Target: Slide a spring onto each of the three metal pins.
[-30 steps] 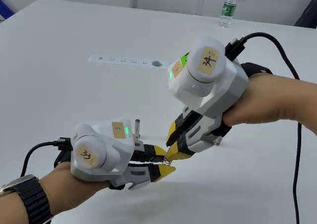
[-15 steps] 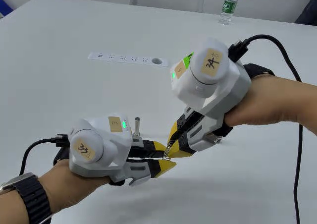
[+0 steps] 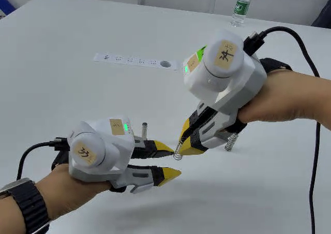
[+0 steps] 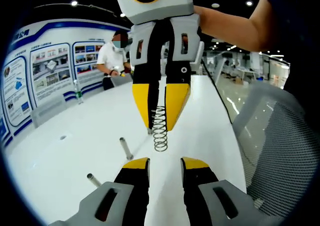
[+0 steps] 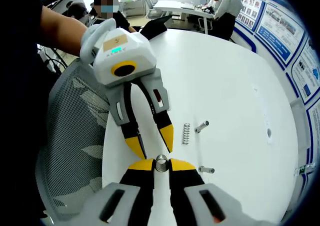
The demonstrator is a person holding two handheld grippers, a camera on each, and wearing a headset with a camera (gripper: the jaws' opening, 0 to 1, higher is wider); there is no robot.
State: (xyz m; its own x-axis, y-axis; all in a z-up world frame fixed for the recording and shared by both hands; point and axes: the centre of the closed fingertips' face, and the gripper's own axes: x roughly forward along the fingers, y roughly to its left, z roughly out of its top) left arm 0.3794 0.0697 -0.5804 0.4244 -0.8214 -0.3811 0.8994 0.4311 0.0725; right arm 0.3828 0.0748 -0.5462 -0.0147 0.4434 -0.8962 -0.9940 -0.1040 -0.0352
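My right gripper (image 3: 185, 147) is shut on a small metal spring (image 3: 178, 150), which hangs from its yellow jaw tips above the white table (image 3: 77, 99). The same spring (image 5: 161, 162) sits end-on between the right jaws (image 5: 161, 165). My left gripper (image 3: 174, 162) is open, its tips just left of and below that spring. In the left gripper view the spring (image 4: 160, 131) dangles in front of my open jaws (image 4: 165, 162). A second spring (image 3: 231, 141) lies on the table behind the right gripper. One upright pin (image 3: 144, 131) stands behind the left gripper; two pins (image 5: 202, 126) (image 5: 206, 170) and the loose spring (image 5: 186, 133) show on the table.
A white power strip (image 3: 134, 61) lies across the far middle of the table and a water bottle (image 3: 241, 6) stands at the back right. A black cable (image 3: 305, 73) runs over the right arm. A mesh chair (image 4: 280, 151) is beside the table edge. People stand in the background.
My left gripper's jaws have spread wider apart. The right gripper has lifted slightly up and right with the spring in it. The head camera has shifted a little.
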